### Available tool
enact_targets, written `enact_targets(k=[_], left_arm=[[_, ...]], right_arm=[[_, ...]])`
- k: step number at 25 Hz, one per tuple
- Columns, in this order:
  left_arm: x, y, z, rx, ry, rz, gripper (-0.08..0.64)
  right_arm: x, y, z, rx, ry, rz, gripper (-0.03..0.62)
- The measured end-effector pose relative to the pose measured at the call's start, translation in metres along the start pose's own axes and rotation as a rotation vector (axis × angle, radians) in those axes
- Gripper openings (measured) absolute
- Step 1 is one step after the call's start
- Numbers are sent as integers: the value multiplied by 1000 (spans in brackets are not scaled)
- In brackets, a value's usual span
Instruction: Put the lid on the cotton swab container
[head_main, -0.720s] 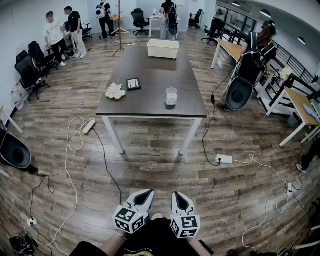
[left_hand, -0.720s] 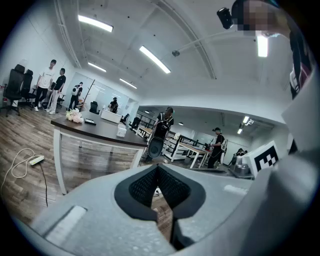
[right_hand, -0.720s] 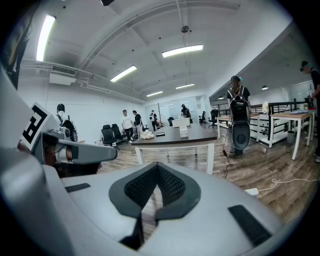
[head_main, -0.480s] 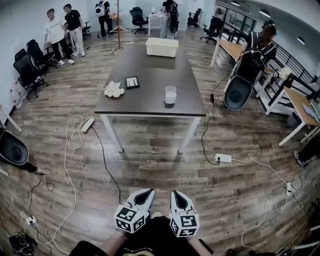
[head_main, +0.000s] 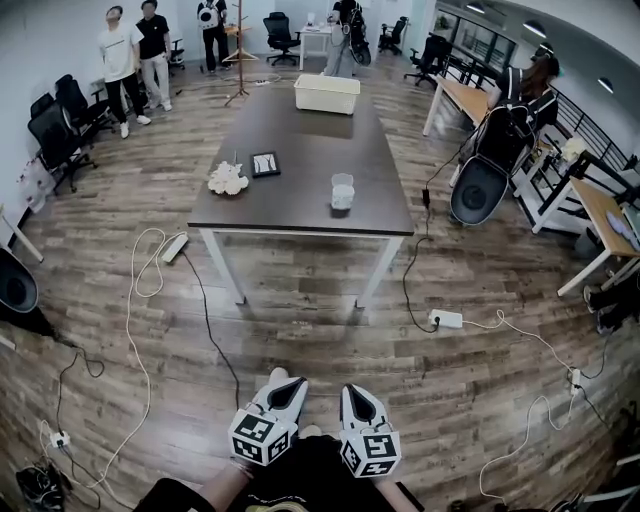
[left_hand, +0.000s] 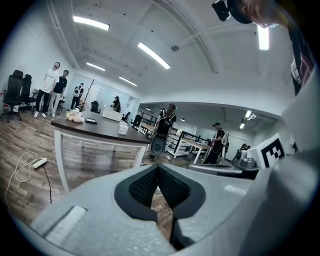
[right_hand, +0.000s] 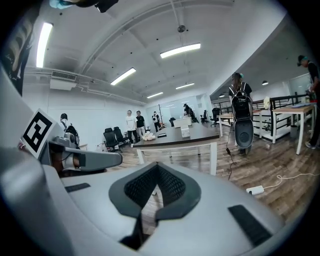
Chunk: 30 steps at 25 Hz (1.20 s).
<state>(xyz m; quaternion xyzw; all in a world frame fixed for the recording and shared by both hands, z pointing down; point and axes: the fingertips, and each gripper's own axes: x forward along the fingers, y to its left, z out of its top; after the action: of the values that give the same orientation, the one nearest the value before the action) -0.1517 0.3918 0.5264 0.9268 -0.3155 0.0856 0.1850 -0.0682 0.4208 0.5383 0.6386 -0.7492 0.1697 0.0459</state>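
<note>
Dark table (head_main: 300, 140) bears the small translucent round container (head_main: 343, 192) — left gripper (head_main: 293, 384) and right gripper (head_main: 352, 390) closed, empty.

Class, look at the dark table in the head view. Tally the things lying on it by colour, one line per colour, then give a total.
White: 2, the rectangular tub and the fluffy heap
Black: 1, the flat square piece
Clear: 1, the cylindrical container
Total: 4
</note>
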Motion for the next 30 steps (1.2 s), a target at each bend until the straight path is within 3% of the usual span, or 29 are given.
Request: enact_targets(k=[14, 30], left_arm=[[48, 22, 14, 49, 41, -48, 8], [123, 108, 68, 87, 49, -84, 8]], right_arm=[[38, -30, 14, 33, -16, -50, 8], [157, -47, 50, 43, 9, -64, 8]])
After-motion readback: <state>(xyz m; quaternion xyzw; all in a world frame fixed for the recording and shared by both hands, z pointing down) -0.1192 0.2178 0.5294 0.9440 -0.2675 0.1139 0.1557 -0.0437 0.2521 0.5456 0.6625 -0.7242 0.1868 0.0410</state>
